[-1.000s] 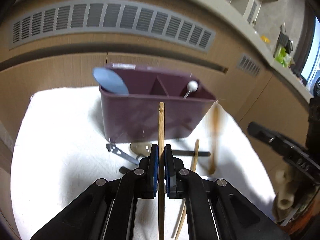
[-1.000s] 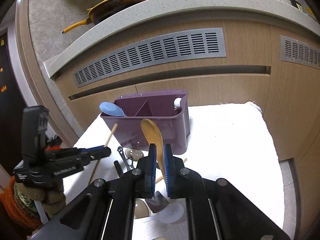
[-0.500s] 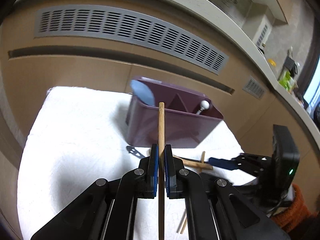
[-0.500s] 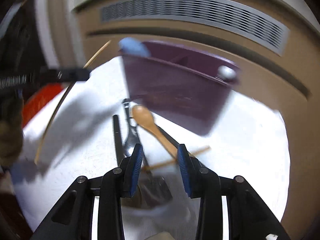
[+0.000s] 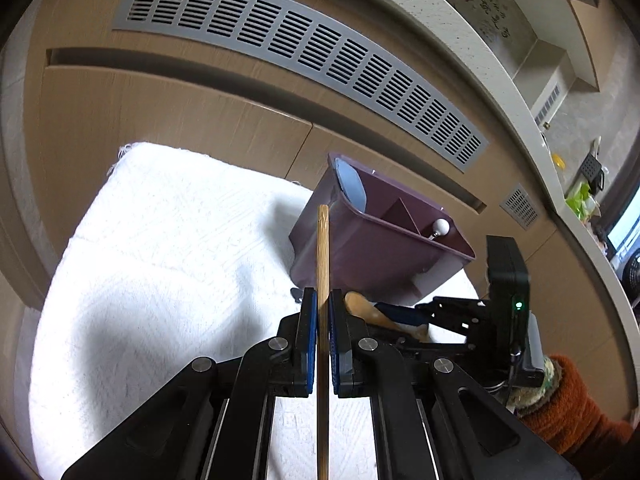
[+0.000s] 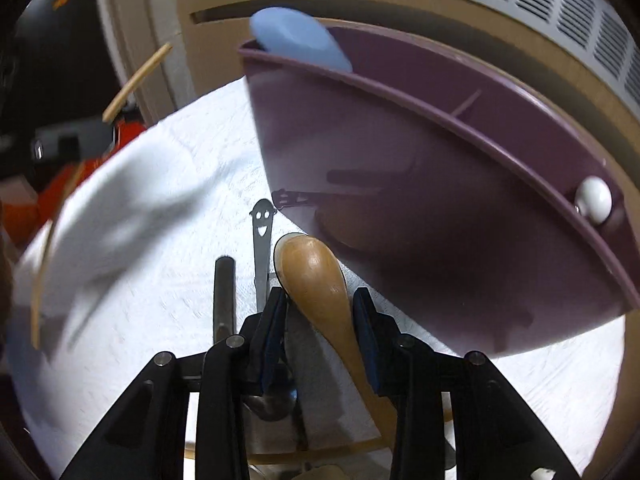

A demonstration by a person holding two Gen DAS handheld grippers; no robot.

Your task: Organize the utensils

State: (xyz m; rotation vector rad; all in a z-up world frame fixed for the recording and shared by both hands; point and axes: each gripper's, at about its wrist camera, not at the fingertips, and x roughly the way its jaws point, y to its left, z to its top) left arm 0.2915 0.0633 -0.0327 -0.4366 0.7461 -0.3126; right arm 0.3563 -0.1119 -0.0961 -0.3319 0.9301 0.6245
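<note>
While a bamboo chopstick (image 5: 322,264) is pinched upright in the left claw (image 5: 322,312), clear of the towel (image 5: 160,248), the right claw (image 6: 320,304) is spread around the wooden spoon (image 6: 316,276), seemingly for a pickup. Beyond, the purple caddy (image 6: 440,208) waits; its compartments are barely seen.

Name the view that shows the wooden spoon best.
The right wrist view: the wooden spoon lies large between the open right gripper fingers. The left wrist view shows only its bowl tip behind the left gripper.
</note>
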